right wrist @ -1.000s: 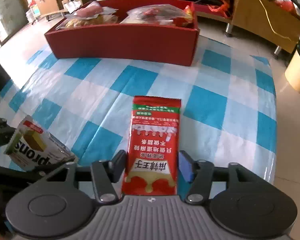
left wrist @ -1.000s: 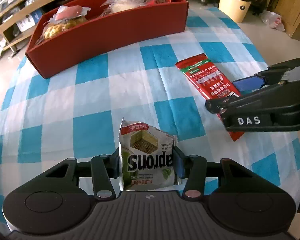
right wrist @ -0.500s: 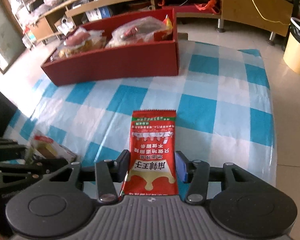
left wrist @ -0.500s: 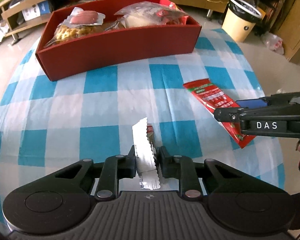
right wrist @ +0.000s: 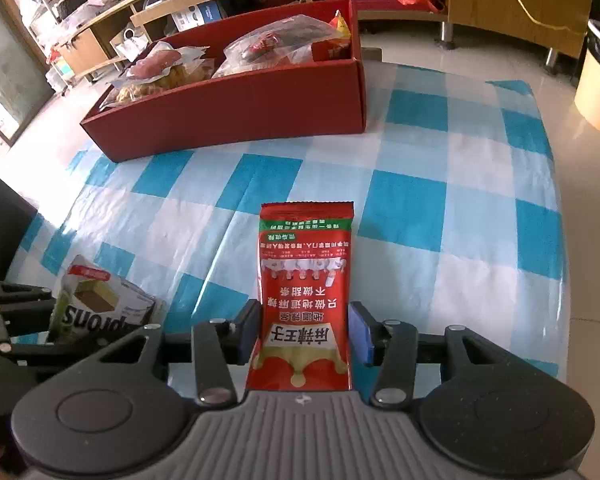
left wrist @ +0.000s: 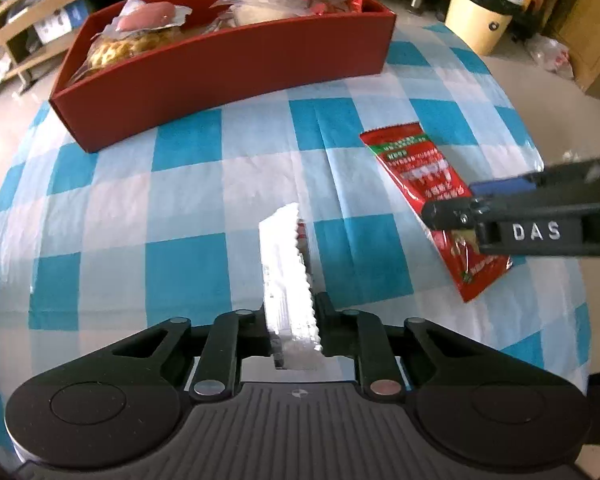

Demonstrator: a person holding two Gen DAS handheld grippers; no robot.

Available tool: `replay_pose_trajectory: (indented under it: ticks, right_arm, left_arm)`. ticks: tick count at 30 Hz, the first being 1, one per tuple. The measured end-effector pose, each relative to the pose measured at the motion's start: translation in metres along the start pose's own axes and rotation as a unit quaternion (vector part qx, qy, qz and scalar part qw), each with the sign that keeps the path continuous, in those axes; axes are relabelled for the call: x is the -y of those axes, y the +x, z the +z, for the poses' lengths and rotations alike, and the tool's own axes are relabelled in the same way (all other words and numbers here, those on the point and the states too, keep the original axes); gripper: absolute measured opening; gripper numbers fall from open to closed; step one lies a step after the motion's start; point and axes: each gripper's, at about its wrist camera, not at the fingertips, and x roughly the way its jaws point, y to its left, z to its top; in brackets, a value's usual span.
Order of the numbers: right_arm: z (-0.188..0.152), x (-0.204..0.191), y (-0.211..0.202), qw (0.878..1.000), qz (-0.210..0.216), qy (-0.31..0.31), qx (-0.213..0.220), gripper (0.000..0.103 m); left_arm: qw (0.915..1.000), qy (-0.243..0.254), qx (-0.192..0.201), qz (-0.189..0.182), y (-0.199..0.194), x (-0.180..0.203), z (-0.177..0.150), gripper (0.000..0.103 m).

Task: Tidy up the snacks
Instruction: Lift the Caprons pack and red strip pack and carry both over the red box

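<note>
My left gripper (left wrist: pixel 290 326) is shut on the white-green wafer packet (left wrist: pixel 286 276), held edge-on above the checkered cloth; the packet also shows in the right wrist view (right wrist: pixel 96 308). My right gripper (right wrist: pixel 304 334) straddles the red snack packet (right wrist: pixel 306 292) with its pads close to the packet's sides. That red packet (left wrist: pixel 424 184) lies flat on the cloth in the left wrist view, with the right gripper's fingers (left wrist: pixel 500 220) over its near end. The red box (left wrist: pixel 228 60) with bagged snacks stands at the far side of the table.
The table wears a blue-white checkered cloth (left wrist: pixel 180 184). The red box also shows in the right wrist view (right wrist: pixel 236 108). A cream bin (left wrist: pixel 484 4) stands on the floor at the far right. Wooden shelves (right wrist: pixel 148 24) line the back.
My left gripper closed on the wafer packet, lifted it and turned it edge-on. My right gripper's fingers narrowed around the red packet.
</note>
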Motion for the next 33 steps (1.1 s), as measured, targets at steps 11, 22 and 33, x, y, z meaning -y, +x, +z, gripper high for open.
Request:
replay_pose_trajectory:
  ticks: [11, 22, 33]
  right_arm:
    - [0.005, 0.016, -0.018, 0.994, 0.071, 0.076, 0.021, 0.044]
    - [0.009, 0.02, -0.022, 0.985, 0.125, 0.114, 0.028, 0.043]
    - [-0.001, -0.016, 0.008, 1.0, 0.006, -0.015, -0.02, 0.05]
  left_arm:
    - [0.9982, -0.044, 0.029, -0.028, -0.022, -0.017, 0.011, 0.024]
    - [0.9962, -0.064, 0.038, -0.045, -0.031, -0.027, 0.015, 0.024]
    - [0.998, -0.047, 0.023, -0.034, -0.02, -0.023, 0.01, 0.026]
